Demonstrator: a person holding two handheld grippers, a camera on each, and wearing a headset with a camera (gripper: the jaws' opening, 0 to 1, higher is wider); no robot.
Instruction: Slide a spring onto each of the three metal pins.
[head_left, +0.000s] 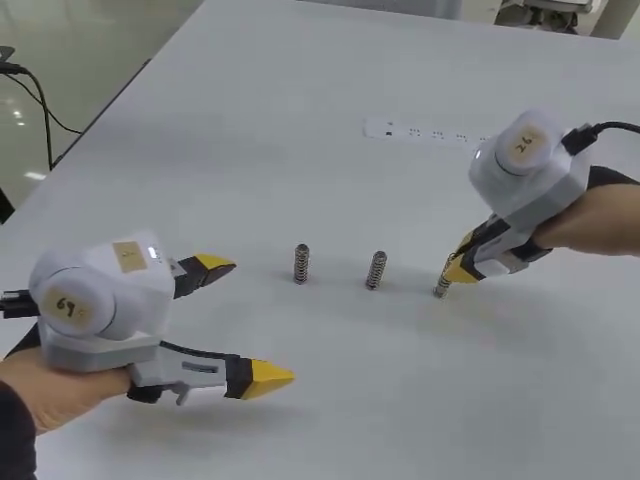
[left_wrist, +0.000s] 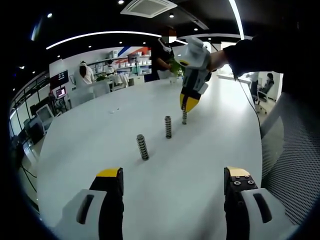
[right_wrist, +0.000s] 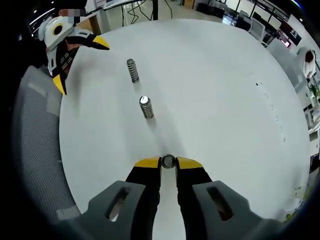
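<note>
The white table (head_left: 300, 120) bears a power strip (head_left: 425, 132) far back. The left gripper (head_left: 250, 320) gapes wide, holding nothing. The right gripper (head_left: 457, 270) pinches the end spring (head_left: 441, 288), which stands upright in a row with the middle spring (head_left: 376, 270) and the far spring (head_left: 301, 263).

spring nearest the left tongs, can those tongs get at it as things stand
Probably yes: the left tongs hang open, aimed toward the nearest spring, with only bare table between. The right tongs are shut on the far spring, well off that path.
</note>
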